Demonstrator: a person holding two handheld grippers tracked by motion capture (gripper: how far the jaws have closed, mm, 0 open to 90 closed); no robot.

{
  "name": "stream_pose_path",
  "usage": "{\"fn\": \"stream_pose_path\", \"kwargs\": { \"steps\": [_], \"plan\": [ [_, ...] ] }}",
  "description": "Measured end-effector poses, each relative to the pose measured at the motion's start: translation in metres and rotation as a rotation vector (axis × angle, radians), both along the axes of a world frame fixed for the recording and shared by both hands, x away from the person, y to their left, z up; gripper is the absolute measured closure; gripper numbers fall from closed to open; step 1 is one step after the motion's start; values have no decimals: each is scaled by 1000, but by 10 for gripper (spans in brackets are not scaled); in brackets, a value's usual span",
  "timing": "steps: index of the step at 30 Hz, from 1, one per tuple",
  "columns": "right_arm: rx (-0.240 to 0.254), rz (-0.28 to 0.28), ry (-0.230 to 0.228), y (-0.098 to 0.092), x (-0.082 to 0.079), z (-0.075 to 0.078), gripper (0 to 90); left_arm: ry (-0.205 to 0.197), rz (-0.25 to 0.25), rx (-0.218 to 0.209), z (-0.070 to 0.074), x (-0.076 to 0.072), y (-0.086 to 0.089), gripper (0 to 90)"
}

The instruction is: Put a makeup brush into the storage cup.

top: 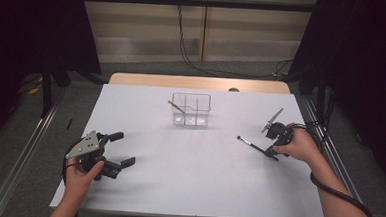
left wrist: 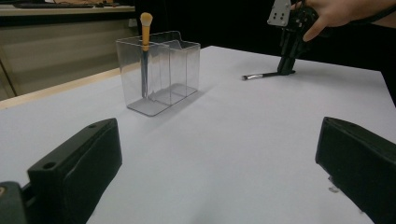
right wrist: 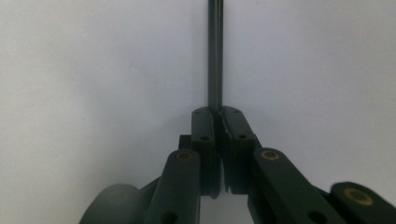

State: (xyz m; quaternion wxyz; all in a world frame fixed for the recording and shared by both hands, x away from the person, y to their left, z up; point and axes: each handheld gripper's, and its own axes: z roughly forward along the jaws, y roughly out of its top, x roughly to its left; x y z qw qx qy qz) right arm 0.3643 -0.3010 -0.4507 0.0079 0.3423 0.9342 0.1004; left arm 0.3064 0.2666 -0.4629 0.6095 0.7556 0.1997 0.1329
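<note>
The right gripper (top: 274,152) clamps a dark brush (top: 251,144) lying on the white counter (top: 197,184); its own view shows the jaws pinching the handle. The left gripper (top: 121,149) rests wide apart, its view revealing an orange-tipped brush (left wrist: 145,51) upright in the clear organizer (left wrist: 161,72).

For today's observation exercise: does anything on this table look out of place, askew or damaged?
Nothing stands out. The clear organizer stands upright with an orange-tipped brush leaning in one compartment. The right gripper is shut on a dark brush at the table; the left gripper is open.

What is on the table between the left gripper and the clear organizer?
Nothing: in the high view, only bare white table lies between the left gripper and the clear organizer.
</note>
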Motion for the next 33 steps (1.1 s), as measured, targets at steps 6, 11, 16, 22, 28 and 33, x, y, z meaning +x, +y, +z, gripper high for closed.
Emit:
{"fn": "stream_pose_path", "kwargs": {
  "steps": [6, 11, 16, 22, 28, 33],
  "plan": [
    [41, -25, -4, -1, -2, 2, 848, 0, 4, -1, 0, 0, 1, 3],
    [75, -43, -20, 1, -4, 5, 848, -5, 5, 4, 1, -1, 0, 3],
    [146, -49, -51, 4, -7, 9, 848, 1, 2, 1, 1, -1, 0, 4],
    [220, -55, -97, 6, -11, 9, 848, 5, 3, -2, 1, -1, 0, 3],
    [304, -66, -156, 6, -14, 13, 848, 6, 0, 0, 0, -1, -1, 3],
    [381, -77, -208, 6, -18, 14, 848, 5, 3, 2, 0, -1, 0, 4]
  ]
}}
